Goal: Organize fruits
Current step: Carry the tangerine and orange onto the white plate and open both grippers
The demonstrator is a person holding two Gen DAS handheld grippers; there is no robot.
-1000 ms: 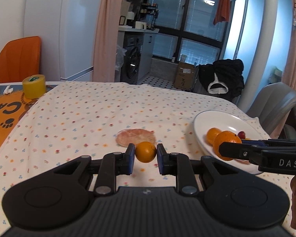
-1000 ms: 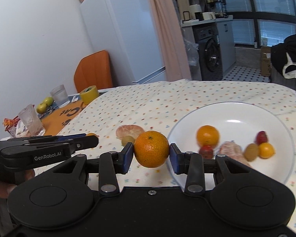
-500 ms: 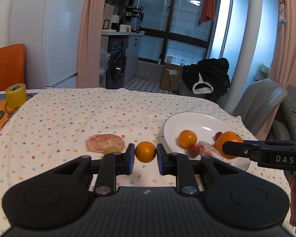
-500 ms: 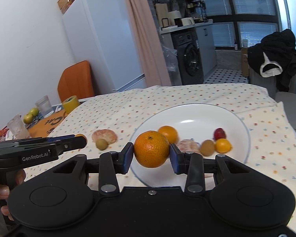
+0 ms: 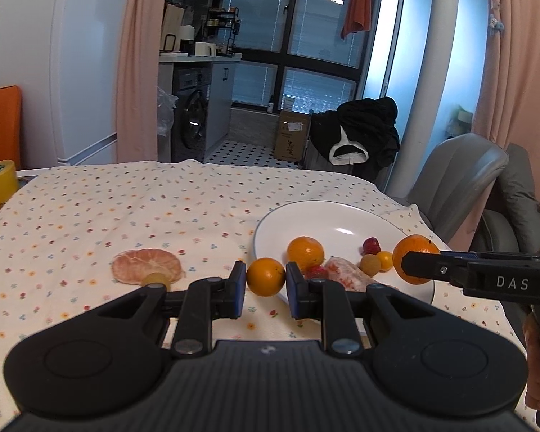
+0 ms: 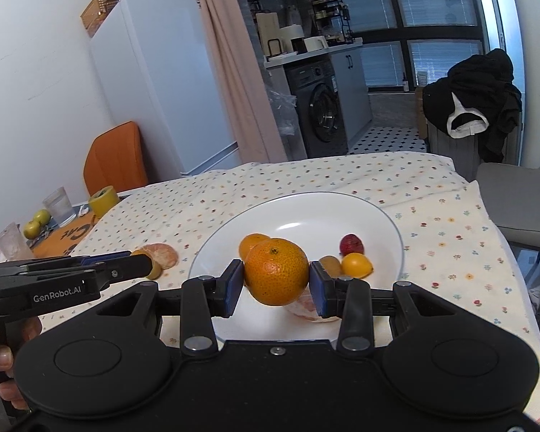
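Observation:
My left gripper is shut on a small orange fruit, held just left of the white plate. My right gripper is shut on a larger mandarin above the plate's near side. On the plate lie an orange, a peeled segment piece, a red fruit, a kumquat and a brownish fruit. On the cloth left of the plate rest a peeled mandarin and a small greenish fruit.
A floral cloth covers the table. A yellow tape roll, glasses and green fruits sit at the far left end. A grey chair stands past the table's right side.
Both grippers have shifted right with their fruit. The plate now sits nearer the centre of both views, and the mandarin hangs over it.

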